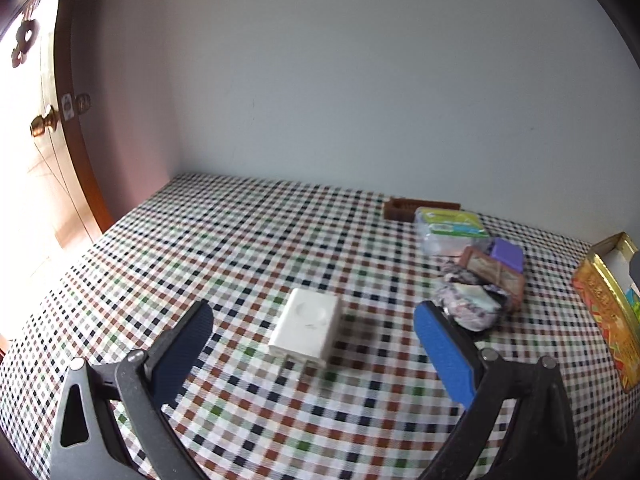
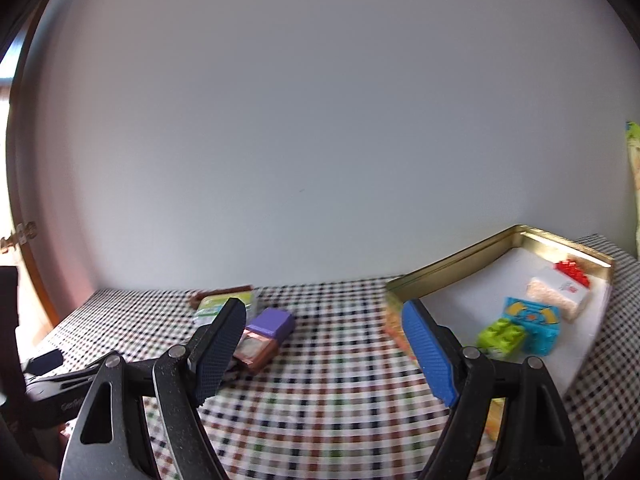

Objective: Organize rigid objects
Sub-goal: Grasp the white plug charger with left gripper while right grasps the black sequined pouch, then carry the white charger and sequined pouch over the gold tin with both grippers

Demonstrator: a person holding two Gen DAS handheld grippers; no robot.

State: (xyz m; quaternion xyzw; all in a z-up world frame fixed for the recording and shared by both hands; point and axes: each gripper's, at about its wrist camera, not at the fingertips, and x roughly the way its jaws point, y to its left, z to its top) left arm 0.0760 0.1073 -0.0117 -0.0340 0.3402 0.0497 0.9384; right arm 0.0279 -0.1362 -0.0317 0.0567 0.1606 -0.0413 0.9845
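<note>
A white plug-in charger block lies on the checked tablecloth between the open fingers of my left gripper, which touches nothing. To its right lie a patterned pouch, a brown box and a purple block. My right gripper is open and empty above the cloth. Its view shows the purple block on the brown box beside its left finger, and a gold tin on the right holding green, blue and red bricks and a white pack.
A green tissue pack and a brown comb-like piece lie near the white wall. The gold tin's side stands at the right edge of the left view. A wooden door with a brass knob is at far left.
</note>
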